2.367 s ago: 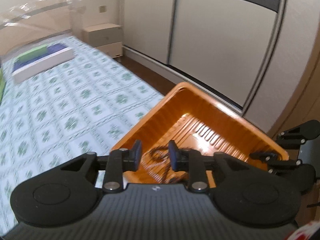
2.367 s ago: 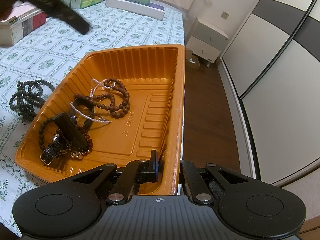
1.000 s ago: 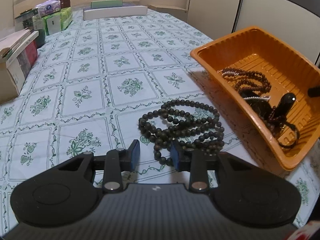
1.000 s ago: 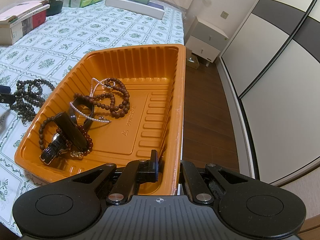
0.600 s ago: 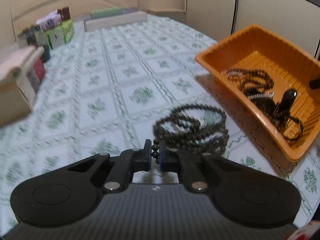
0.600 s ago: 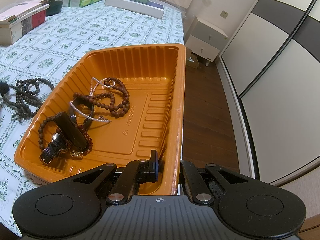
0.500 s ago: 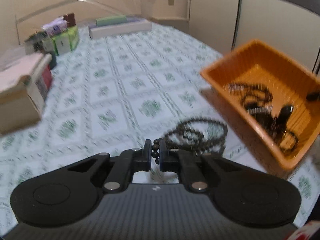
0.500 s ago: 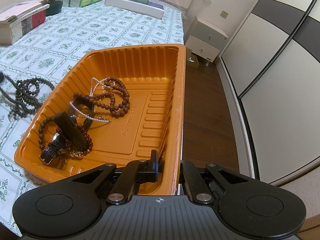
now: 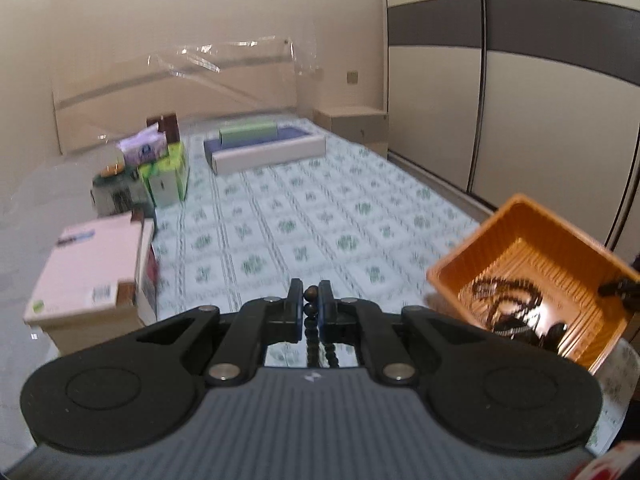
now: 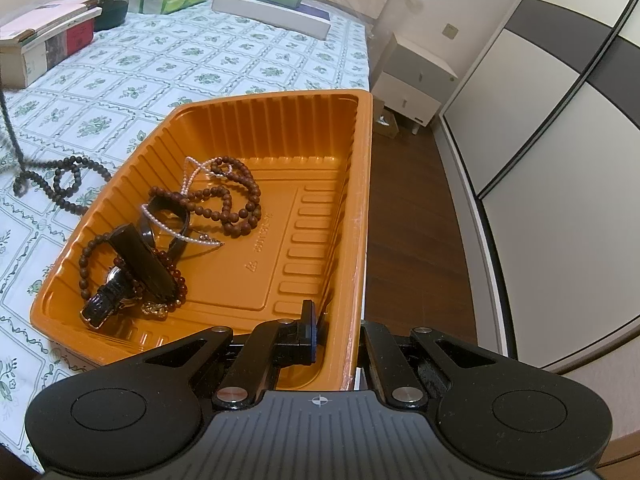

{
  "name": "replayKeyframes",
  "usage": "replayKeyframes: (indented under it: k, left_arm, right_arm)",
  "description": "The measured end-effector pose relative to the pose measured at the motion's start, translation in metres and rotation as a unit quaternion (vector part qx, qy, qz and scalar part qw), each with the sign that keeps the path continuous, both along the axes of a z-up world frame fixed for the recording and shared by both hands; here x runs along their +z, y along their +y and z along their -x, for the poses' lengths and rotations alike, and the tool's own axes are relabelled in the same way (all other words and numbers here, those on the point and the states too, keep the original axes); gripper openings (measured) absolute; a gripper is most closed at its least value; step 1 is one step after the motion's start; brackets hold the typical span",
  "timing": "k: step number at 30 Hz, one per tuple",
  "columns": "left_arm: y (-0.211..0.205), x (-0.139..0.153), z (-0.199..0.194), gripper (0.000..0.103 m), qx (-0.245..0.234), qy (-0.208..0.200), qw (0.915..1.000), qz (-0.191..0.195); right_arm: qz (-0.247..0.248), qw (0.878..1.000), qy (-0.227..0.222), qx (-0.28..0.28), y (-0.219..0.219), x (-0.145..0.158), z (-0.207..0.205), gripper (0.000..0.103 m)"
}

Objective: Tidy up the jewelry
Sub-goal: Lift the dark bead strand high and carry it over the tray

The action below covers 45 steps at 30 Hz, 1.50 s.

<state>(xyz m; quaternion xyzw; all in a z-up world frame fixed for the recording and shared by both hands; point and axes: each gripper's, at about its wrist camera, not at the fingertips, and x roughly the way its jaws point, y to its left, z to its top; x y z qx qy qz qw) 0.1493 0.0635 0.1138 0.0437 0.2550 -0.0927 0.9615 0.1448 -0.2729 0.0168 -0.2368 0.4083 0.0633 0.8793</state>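
Your left gripper [image 9: 311, 307] went from spread over the dark bead necklace [image 9: 311, 312] 1 s ago to pressed together on it, and now it's lifted: wrist view tilted up to the far wall, beads pinched between the pads w/ the strand dangling below. Right cam confirms a taut strand rising out the left edge of frame, but the tail of the necklace, a few loops, is dragging on the tablecloth [image 10: 240, 52] just left of the orange tray [image 10: 360, 208]. So pick is done, transfer not yet; strand isn't fully off the cloth. Your right gripper [image 10: 336, 328] hasn't moved across the frames: pinching the tray's near right rim, one finger inside the wall, the other outside, prob steadying it. Tray already holds the brown bead strand [image 10: 236, 196], pearl strand [image 10: 180, 232] and watch [image 10: 108, 300], piled left/near; right half of the floor is bare. IMO next: lift higher so the tail clears the left wall, carry right, drop into the bare part. Risk: trailing loops snag the rim or hang outside on release.
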Motion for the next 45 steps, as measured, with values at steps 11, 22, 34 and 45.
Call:
replayKeyframes:
  k: [11, 22, 34, 45]
  left_arm:
    - [0.0, 0.051, -0.014, 0.006, -0.035, -0.035, 0.998, -0.041]
    - [-0.027, 0.105, -0.02, 0.006, -0.074, -0.09, 0.9887, -0.095]
    - [-0.064, 0.167, -0.042, 0.006, -0.12, -0.133, 0.9786, -0.1]
    - [-0.12, 0.223, -0.056, 0.006, -0.175, -0.172, 0.9659, -0.082]
  right_arm:
    - [0.001, 1.0, 0.001, 0.001, 0.001, 0.0, -0.001, 0.004]
    - [0.002, 1.0, 0.001, 0.002, 0.0, 0.001, 0.0, 0.004]
    - [0.002, 1.0, 0.001, 0.002, 0.0, 0.001, 0.0, 0.004]
    - [0.0, 1.0, 0.0, 0.001, 0.001, 0.002, 0.001, 0.004]
